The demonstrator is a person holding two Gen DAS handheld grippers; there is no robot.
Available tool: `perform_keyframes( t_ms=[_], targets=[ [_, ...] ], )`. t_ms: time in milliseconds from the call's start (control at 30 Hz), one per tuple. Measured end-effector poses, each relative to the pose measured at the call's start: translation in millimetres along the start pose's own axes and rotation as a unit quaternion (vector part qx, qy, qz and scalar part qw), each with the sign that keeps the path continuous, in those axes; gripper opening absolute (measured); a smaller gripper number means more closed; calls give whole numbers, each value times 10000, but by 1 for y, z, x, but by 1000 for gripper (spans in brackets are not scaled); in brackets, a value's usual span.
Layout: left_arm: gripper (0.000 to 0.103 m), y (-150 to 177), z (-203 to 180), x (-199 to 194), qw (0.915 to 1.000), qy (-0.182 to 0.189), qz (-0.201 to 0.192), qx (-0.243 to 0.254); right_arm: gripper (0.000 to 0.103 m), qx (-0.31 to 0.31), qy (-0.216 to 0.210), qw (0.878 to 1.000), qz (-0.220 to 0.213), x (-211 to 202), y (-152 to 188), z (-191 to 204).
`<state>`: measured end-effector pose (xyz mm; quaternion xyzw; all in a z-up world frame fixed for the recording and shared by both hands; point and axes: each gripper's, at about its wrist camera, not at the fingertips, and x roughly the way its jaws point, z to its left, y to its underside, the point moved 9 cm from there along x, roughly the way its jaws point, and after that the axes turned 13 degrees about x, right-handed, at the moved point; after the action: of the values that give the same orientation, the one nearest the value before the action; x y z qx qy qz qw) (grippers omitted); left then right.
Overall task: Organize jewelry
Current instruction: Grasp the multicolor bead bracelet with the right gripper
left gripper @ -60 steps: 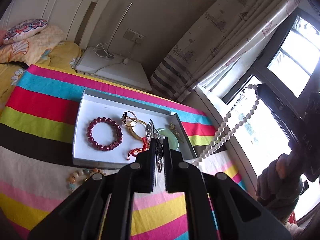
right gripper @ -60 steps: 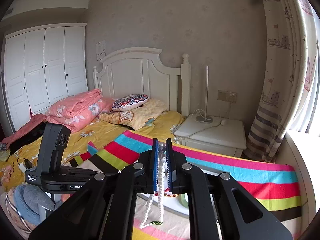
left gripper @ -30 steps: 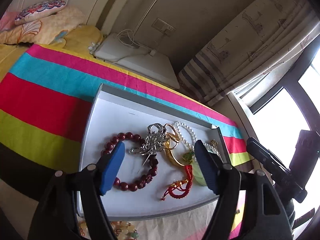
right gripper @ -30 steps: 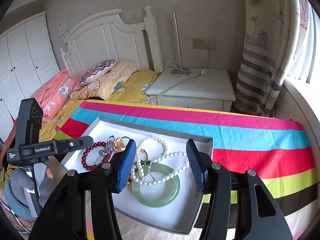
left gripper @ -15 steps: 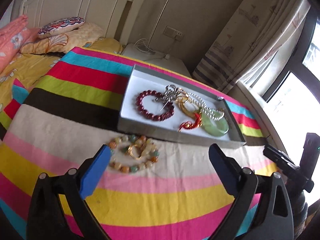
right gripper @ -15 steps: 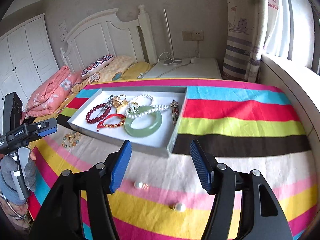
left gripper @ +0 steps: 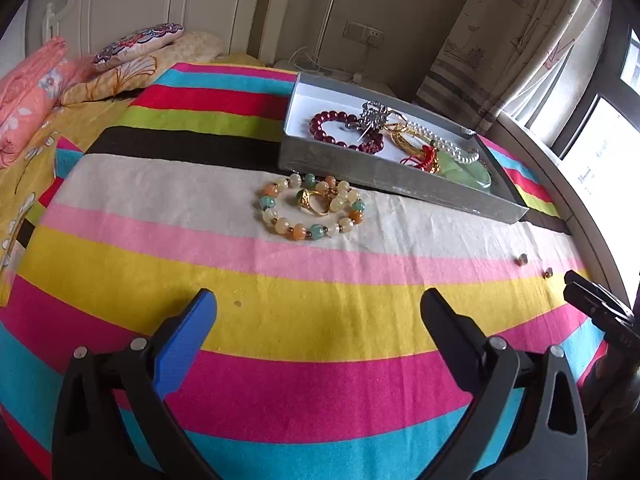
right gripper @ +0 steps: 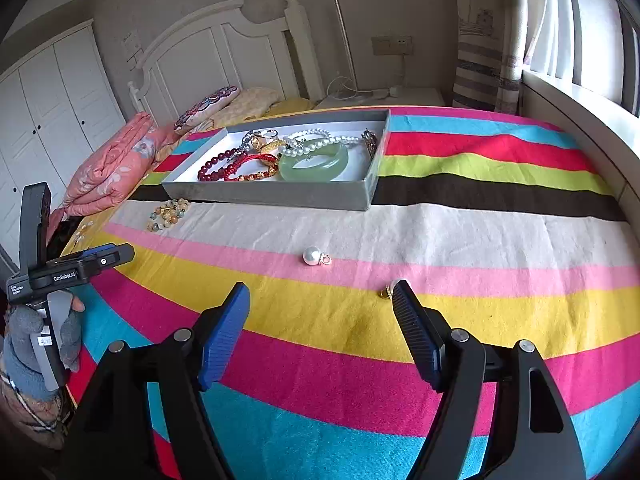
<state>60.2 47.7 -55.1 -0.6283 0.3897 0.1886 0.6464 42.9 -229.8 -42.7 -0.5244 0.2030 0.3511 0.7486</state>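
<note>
A grey tray [left gripper: 384,178] [right gripper: 280,194] with a white floor lies on the striped blanket. It holds a dark red bead bracelet [left gripper: 344,130], a silver brooch, gold pieces, a pearl necklace [right gripper: 316,142], a red cord bracelet [right gripper: 250,168] and a green jade bangle [right gripper: 314,164]. A multicoloured bead bracelet [left gripper: 310,208] with a gold ring [left gripper: 310,202] inside it lies in front of the tray. Two pearl earrings [right gripper: 316,257] [right gripper: 390,290] lie on the blanket. My left gripper [left gripper: 318,308] is open and empty, short of the bead bracelet. My right gripper [right gripper: 320,304] is open and empty, just before the earrings.
The striped blanket [left gripper: 280,312] covers the bed. Pillows and a folded pink quilt [right gripper: 116,164] lie by the white headboard [right gripper: 224,52]. A white nightstand [right gripper: 384,98] stands behind the bed. A window ledge [right gripper: 580,120] and curtain run along the right side.
Both grippers were shut on jewellery, opened over the tray and left a silver brooch and the pearl necklace there. Both have since drawn back and down towards the blanket's near side.
</note>
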Motion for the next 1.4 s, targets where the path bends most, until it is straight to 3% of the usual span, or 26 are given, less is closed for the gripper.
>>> perform_keyframes(
  t_ms=[167, 300, 433, 600, 700, 800, 1033, 1167, 1400],
  targets=[
    [101, 0, 2, 1, 9999, 81, -55, -49, 71, -60, 126, 9999, -57, -1, 0, 2],
    [100, -2, 4, -3, 9995, 187, -176, -167, 71, -425, -73, 9990, 105, 8, 3, 36],
    [100, -9, 9, -32, 9945, 255, -944, -363, 65, -1045, -134, 9942, 221, 28, -1, 82],
    [100, -8, 51, -63, 9726, 341, -1777, -1464, 54, -1298, -452, 9889, 567, 70, -9, 139],
    [100, 0, 79, -64, 9547, 545, -1845, -2272, 50, -1306, -550, 9867, 799, 99, -12, 165],
    [100, 6, 93, -65, 9438, 673, -1867, -2642, 46, -1470, -431, 9844, 869, 123, -14, 186],
    [101, 3, 83, -66, 9524, 595, -1839, -2357, 43, -1872, -48, 9779, 931, 154, -11, 208],
    [101, 2, 82, -65, 9531, 573, -1841, -2333, 15, -2248, -188, 9693, 975, 147, 6, 222],
    [101, 2, 84, -65, 9514, 538, -1851, -2400, 11, -2045, -594, 9748, 671, 112, 16, 221]
  ],
)
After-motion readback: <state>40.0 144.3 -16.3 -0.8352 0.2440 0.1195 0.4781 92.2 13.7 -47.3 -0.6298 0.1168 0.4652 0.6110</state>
